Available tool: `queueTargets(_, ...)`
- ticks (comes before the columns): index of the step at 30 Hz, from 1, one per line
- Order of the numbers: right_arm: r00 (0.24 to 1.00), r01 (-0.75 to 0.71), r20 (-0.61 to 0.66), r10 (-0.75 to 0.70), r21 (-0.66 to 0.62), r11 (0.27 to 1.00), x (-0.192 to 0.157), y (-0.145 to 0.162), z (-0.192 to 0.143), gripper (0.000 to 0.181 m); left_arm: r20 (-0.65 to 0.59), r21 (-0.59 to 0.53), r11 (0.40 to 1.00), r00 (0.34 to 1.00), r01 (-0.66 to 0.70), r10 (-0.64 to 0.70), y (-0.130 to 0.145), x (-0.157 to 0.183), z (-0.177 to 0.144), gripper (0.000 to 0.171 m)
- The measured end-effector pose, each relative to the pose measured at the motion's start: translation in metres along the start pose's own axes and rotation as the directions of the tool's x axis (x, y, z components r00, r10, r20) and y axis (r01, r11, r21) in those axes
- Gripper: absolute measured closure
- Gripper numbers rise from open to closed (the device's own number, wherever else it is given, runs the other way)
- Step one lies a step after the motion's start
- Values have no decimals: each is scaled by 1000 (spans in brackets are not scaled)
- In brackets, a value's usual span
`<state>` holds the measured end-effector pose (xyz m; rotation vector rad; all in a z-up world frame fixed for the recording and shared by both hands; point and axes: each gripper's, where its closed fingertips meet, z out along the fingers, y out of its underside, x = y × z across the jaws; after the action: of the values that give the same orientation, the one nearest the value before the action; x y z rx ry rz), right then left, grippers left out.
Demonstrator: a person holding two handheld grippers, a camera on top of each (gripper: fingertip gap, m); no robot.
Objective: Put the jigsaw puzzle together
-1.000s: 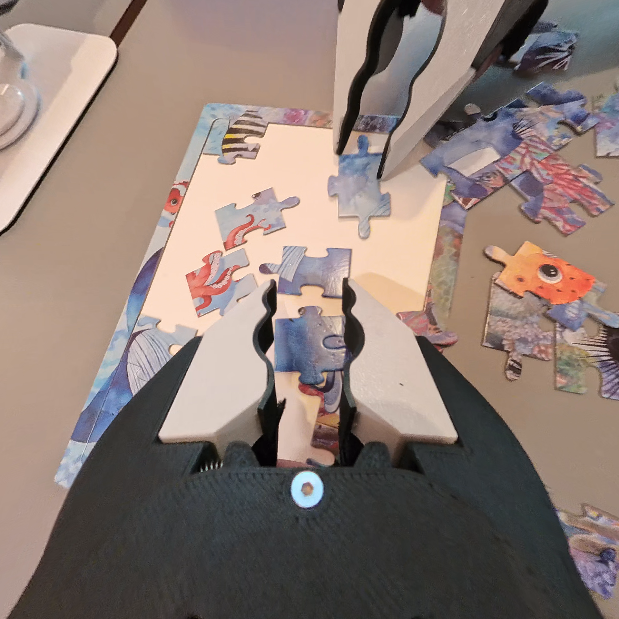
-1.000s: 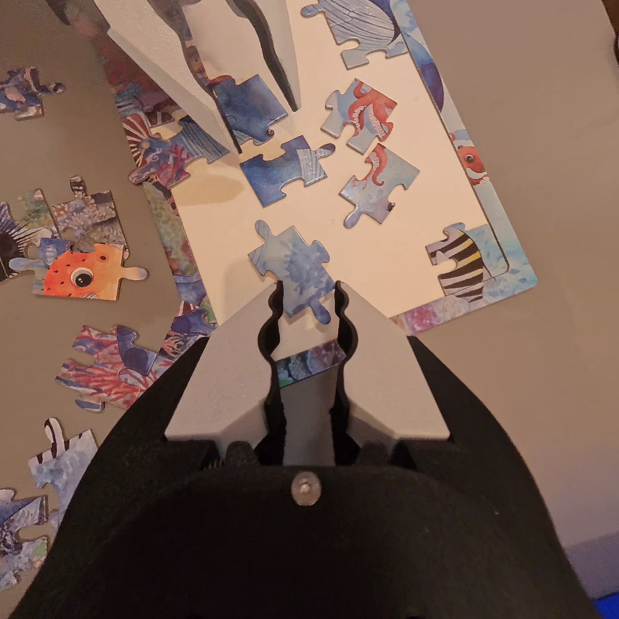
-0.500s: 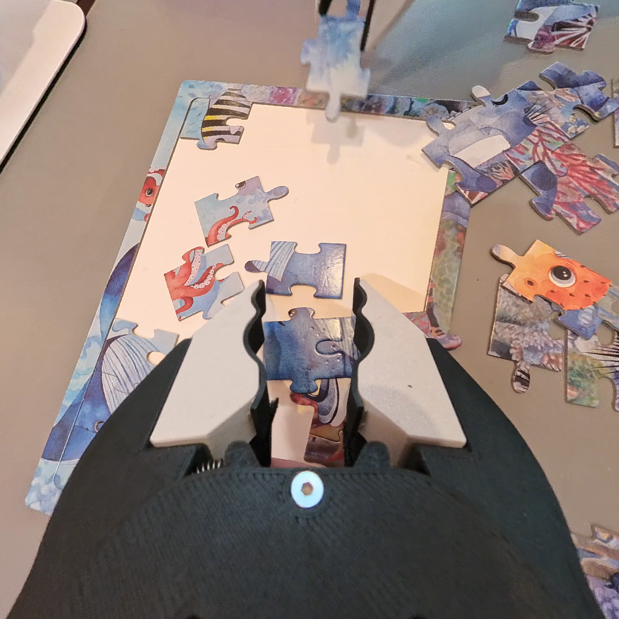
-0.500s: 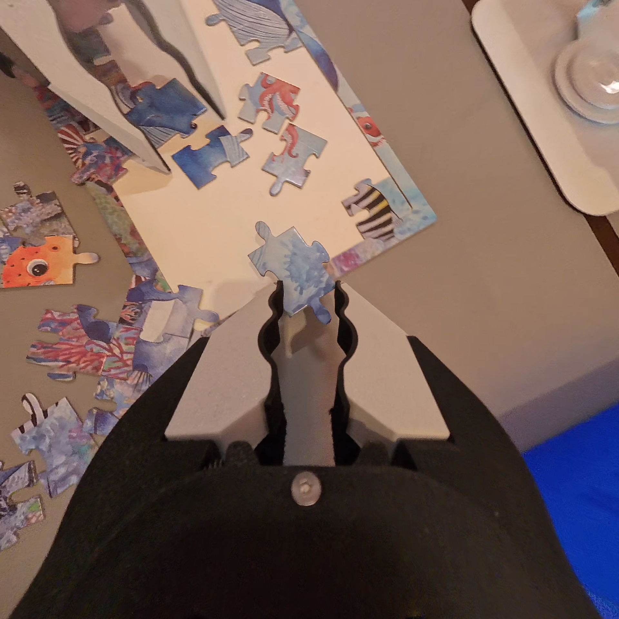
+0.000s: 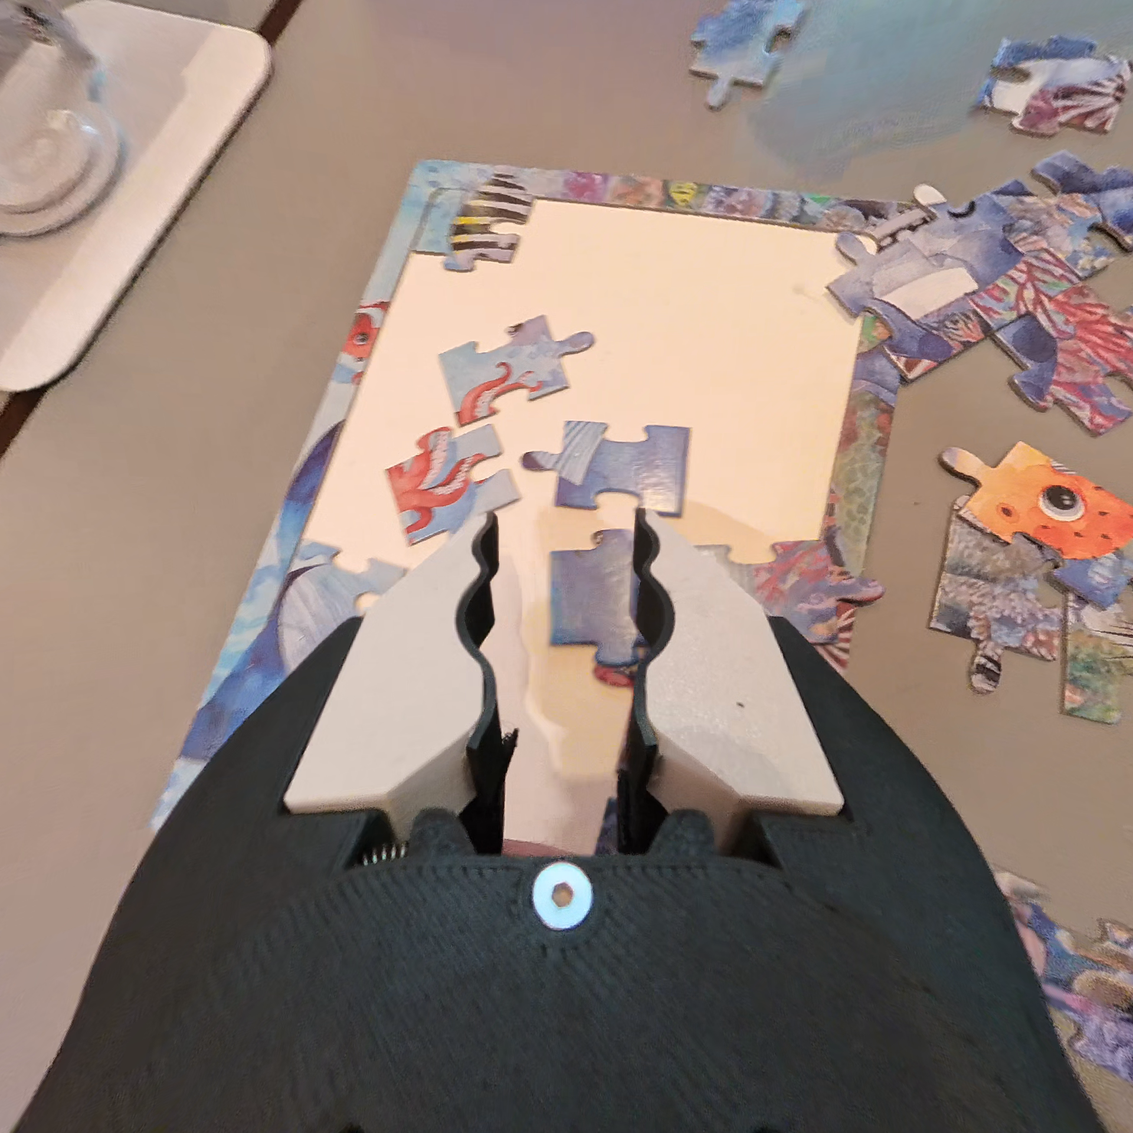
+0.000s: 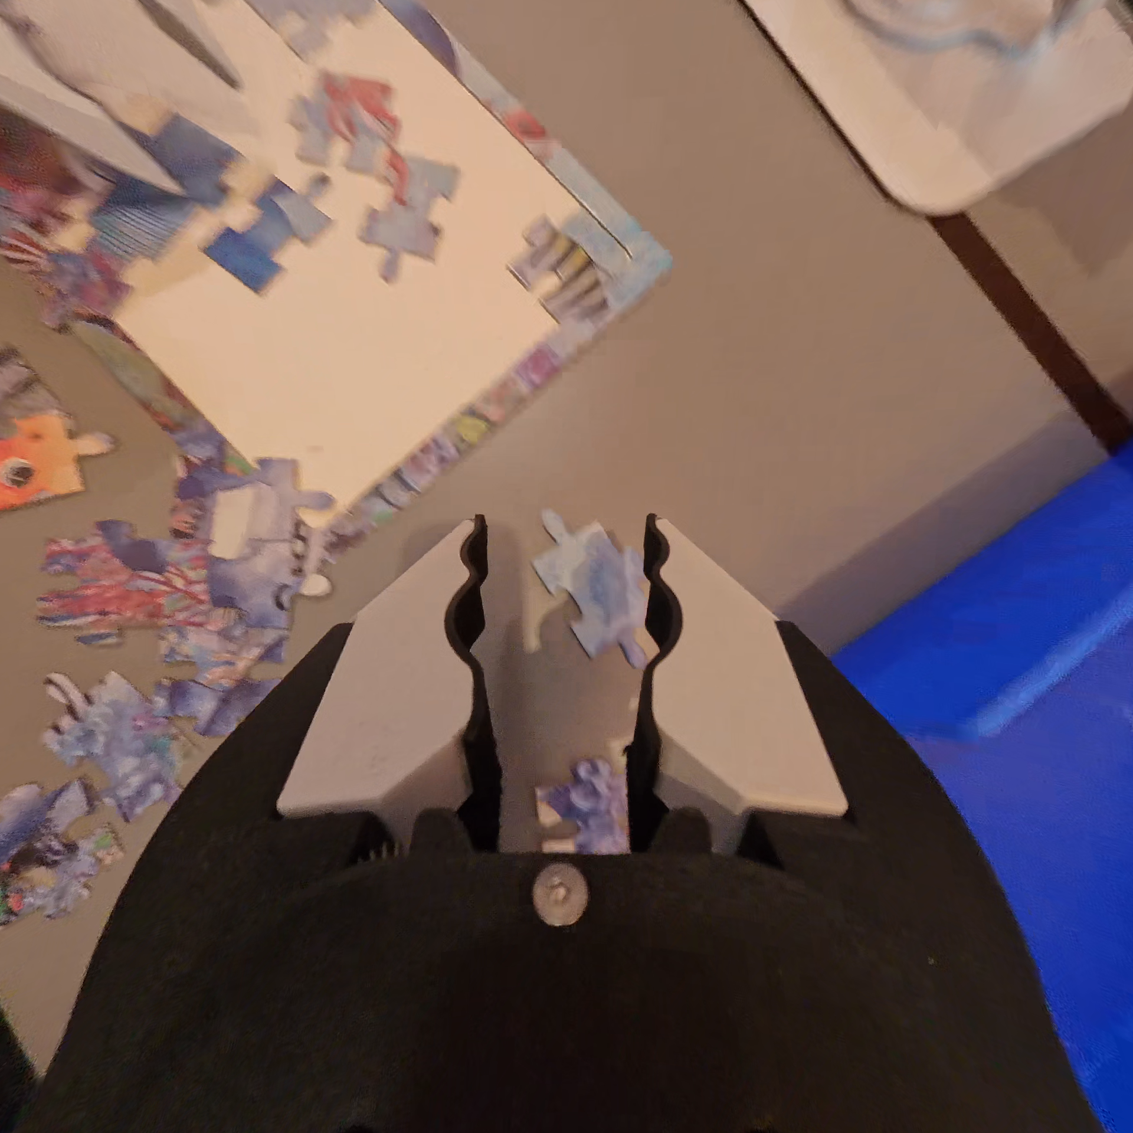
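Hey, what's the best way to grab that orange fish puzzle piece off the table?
The orange fish piece lies flat, overlapping grey-patterned pieces. Come from above with jaws open across its narrower span, closing on the straight side edges, not the knob at its left end. Its raised overlapping edge probably gives purchase.

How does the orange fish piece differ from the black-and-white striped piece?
The orange fish piece lies outside the puzzle frame, overlapping other loose pieces; the striped piece sits inside the frame, in a corner. The orange one shows a big eye; the striped one, dark bars. Both lie picture-side up.
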<state>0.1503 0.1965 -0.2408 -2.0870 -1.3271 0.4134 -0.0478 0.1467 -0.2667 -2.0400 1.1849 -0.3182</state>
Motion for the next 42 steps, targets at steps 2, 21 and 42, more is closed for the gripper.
queueTargets(2, 995, 74, 65, -79, 67, 995, -27, -28, 7, 128, 59, 25, 999, 998, 32, -33, -1, -19, -13, 129)
queueTargets(21, 955, 194, 234, -184, -20, 981, -81, -120, 140, 130, 171, -3, 986, 971, 169, -166, 26, -58, -12, 135)
queueTargets(42, 885, 166, 445, -137, -27, 986, -109, -107, 137, 141, 141, -10, 993, 983, 117, -114, 16, -46, 18, 134)
